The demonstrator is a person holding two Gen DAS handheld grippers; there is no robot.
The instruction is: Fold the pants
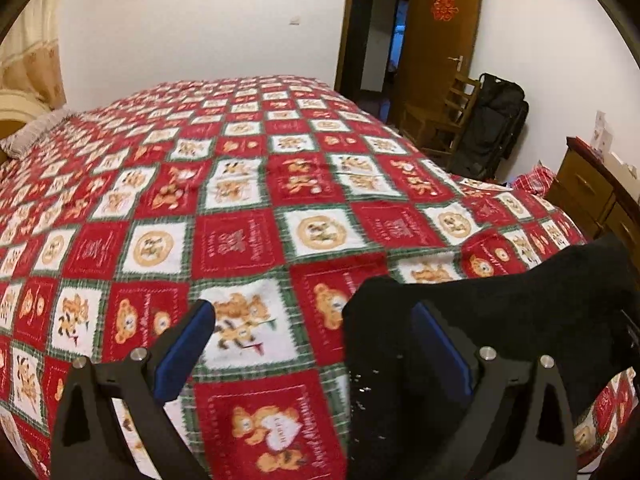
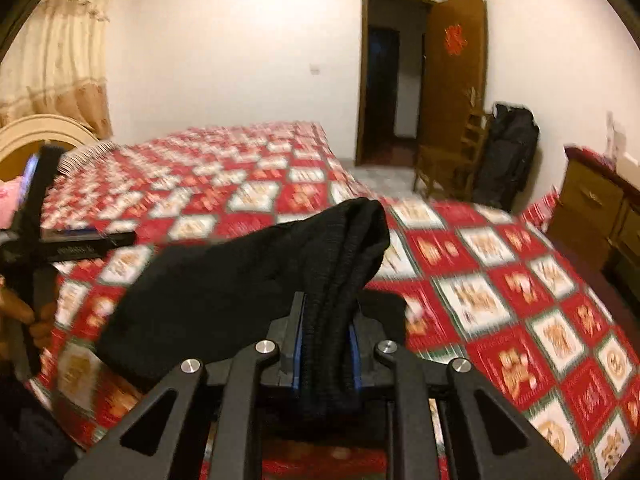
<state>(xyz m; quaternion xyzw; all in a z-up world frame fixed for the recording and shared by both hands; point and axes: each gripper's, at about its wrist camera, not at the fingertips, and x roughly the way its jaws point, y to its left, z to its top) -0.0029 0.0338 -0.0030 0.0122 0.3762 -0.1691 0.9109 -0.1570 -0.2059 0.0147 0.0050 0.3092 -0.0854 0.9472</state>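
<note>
The black pants (image 2: 224,280) are lifted above the bed. My right gripper (image 2: 326,336) is shut on a thick bunched fold of them, with the cloth sticking up past the pads and draping left. In the left wrist view my left gripper (image 1: 312,316) is open and empty over the bedspread; the pants (image 1: 500,304) hang just behind its right finger (image 1: 436,344). The left gripper also shows at the far left of the right wrist view (image 2: 36,216), held by a hand.
The bed (image 1: 240,200) is covered by a red, white and green bear-patterned quilt. A pillow (image 1: 36,132) and headboard lie at the far left. A wooden chair (image 1: 444,116), black bag (image 1: 492,128), dresser (image 1: 592,188) and open door (image 1: 436,40) stand to the right.
</note>
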